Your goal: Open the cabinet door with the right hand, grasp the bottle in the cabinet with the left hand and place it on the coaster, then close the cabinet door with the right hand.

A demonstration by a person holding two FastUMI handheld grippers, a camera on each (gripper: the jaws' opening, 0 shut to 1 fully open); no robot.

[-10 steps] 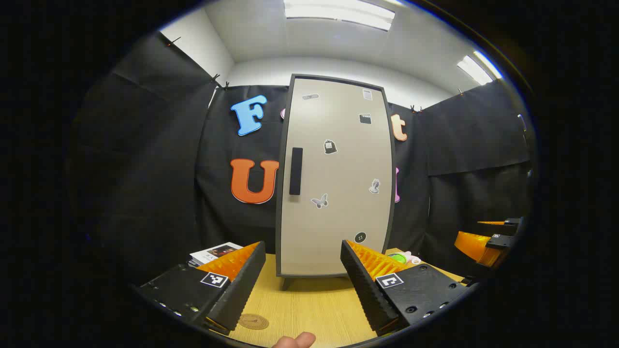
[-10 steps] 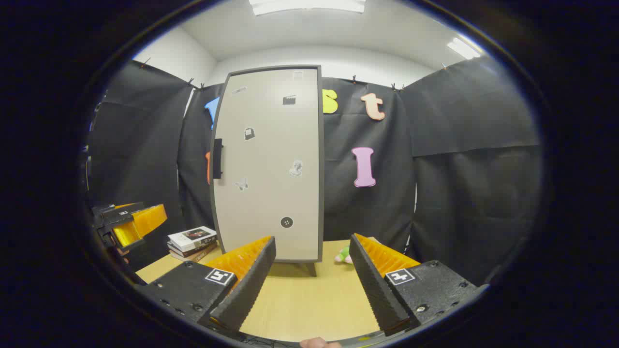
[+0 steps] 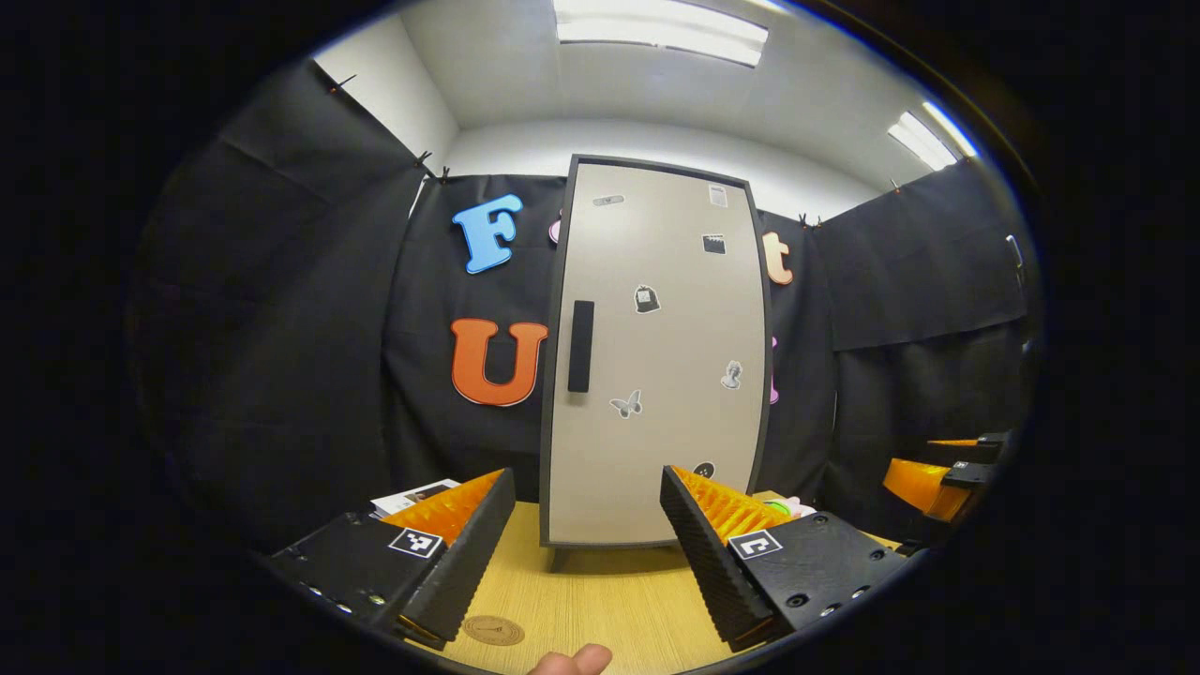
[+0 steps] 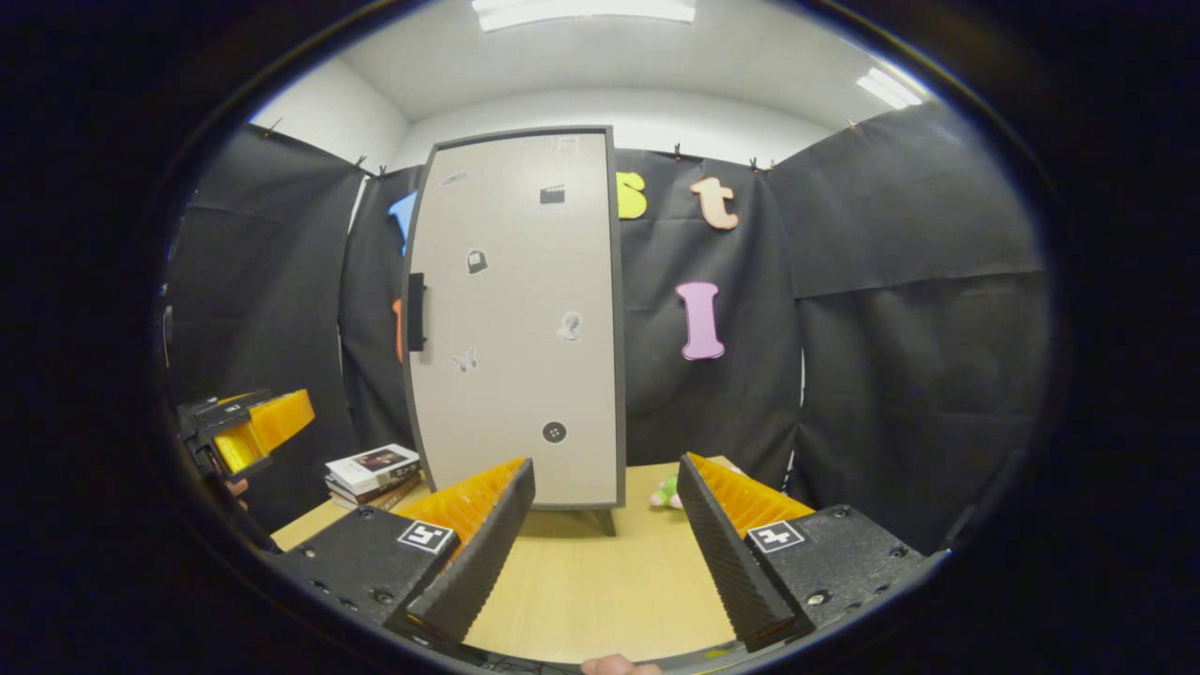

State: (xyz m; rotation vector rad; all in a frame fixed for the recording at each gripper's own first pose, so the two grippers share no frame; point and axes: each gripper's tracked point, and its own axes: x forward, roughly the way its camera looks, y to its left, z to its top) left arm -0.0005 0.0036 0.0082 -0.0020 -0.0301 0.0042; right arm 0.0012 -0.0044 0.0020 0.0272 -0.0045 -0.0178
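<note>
A tall beige cabinet (image 3: pixel 656 375) (image 4: pixel 516 328) with a dark frame stands on the wooden table, its door shut and dotted with stickers. A black handle (image 3: pixel 580 346) (image 4: pixel 416 311) runs down the door's left edge. A round brown coaster (image 3: pixel 493 629) lies on the table close in front of my left gripper (image 3: pixel 587 553), which is open and holds nothing. My right gripper (image 4: pixel 605 548) is also open, well short of the cabinet. In the left gripper view the right gripper (image 3: pixel 942 469) shows at the far right; the left gripper (image 4: pixel 246 431) shows at the far left of the right gripper view. The bottle is hidden.
A stack of books (image 4: pixel 373 471) (image 3: pixel 412 494) lies on the table left of the cabinet. A small green and pink toy (image 4: pixel 667 492) (image 3: pixel 783 506) sits to the cabinet's right. Black cloth walls close the booth on all sides. A fingertip (image 3: pixel 574 661) shows at the bottom edge.
Both grippers have shifted slightly; the cabinet sits a little lower in the left gripper view and a touch further left in the right gripper view. Door still shut, both grippers still open.
</note>
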